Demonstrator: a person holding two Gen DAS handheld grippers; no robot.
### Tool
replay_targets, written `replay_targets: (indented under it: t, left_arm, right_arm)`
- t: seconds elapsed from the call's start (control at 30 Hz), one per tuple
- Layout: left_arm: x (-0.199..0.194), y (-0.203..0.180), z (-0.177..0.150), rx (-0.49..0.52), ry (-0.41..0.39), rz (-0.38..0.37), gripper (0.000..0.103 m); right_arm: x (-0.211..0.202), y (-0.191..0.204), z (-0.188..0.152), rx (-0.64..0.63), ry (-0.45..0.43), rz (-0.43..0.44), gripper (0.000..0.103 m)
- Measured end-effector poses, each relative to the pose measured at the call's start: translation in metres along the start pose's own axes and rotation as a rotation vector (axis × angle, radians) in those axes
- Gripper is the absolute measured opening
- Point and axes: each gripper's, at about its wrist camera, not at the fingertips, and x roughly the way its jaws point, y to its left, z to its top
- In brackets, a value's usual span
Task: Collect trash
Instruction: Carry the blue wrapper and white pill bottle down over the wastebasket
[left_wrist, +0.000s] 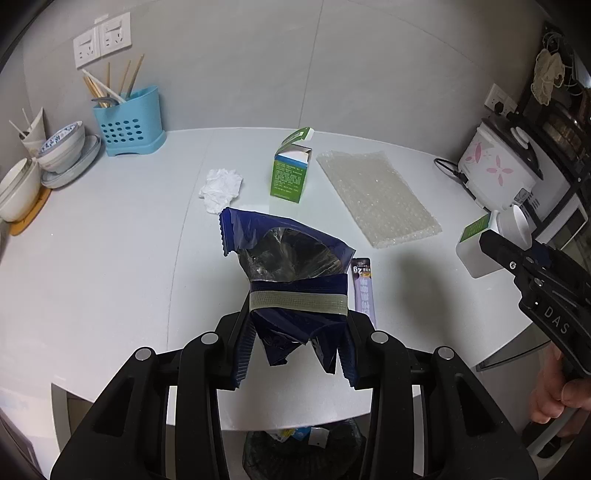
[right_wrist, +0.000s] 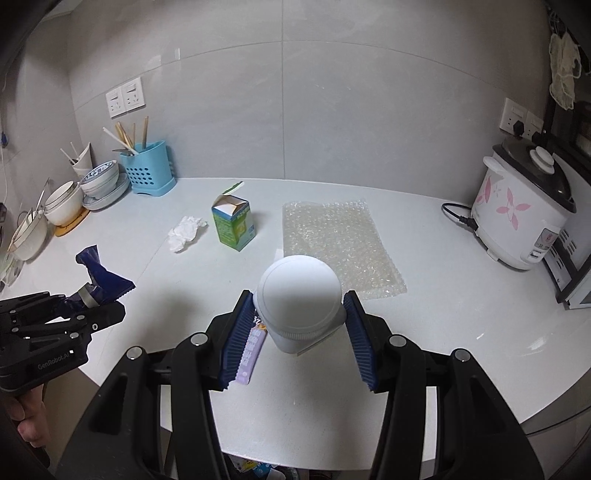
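- The left hand-held gripper (left_wrist: 297, 325) was closed on a crumpled dark-blue foil snack wrapper (left_wrist: 291, 258), its torn silver-lined mouth open toward the far wall, held above the near part of the pale grey worktop (left_wrist: 110, 258).
- The right hand-held gripper (right_wrist: 299, 321) clamped a white plastic bottle with a round cap (right_wrist: 300, 302) between its blue ridged pads, cap toward the camera.
- A black-lined trash bin (left_wrist: 303, 443) showed below the worktop's near edge, with scraps of packaging in it.
- A blue perforated plastic utensil holder (left_wrist: 129, 125) at the far left held chopsticks; stacked ceramic bowls (left_wrist: 61, 147) sat just left of it.
- An open green-and-white cardboard carton (left_wrist: 290, 171) stood upright mid-worktop, a crumpled white tissue (left_wrist: 221, 188) near its left and a clear bubble-wrap sheet (left_wrist: 376, 199) flat to its right.
- A lilac sachet strip (left_wrist: 364, 284) lay near the front edge, between the two grippers.
- A white flower-patterned rice cooker (right_wrist: 524, 218) stood at the far right.
- Bare worktop lay open at the left and near right.
- Both grippers pointed toward the far wall, well apart.
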Motion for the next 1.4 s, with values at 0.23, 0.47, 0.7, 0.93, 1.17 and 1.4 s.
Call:
replay_targets:
  t: [0.23, 0.47, 0.7, 0.93, 1.17, 1.4]
  left_arm:
    - [-0.019, 0.000, -0.017, 0.009, -0.008, -0.008, 0.038]
    - [-0.037, 0.003, -0.036, 0.007, -0.006, -0.020, 0.038]
    - [-0.045, 0.007, -0.063, 0.005, 0.008, -0.038, 0.038]
    - [-0.052, 0.011, -0.092, -0.002, 0.033, -0.054, 0.038]
    - [-0.064, 0.008, -0.113, 0.010, 0.044, -0.069, 0.038]
    - [-0.058, 0.010, -0.139, 0.010, 0.089, -0.065, 0.038]
  right_arm:
    - [-0.020, 0.011, -0.014, 0.003, 0.000, 0.016, 0.048]
    - [-0.034, 0.024, -0.036, 0.010, 0.017, 0.025, 0.048]
    - [-0.043, 0.036, -0.062, 0.025, 0.051, 0.045, 0.048]
    - [-0.047, 0.049, -0.092, 0.019, 0.093, 0.073, 0.048]
    - [-0.055, 0.057, -0.109, 0.011, 0.109, 0.089, 0.048]
    - [-0.058, 0.061, -0.127, -0.010, 0.128, 0.086, 0.048]
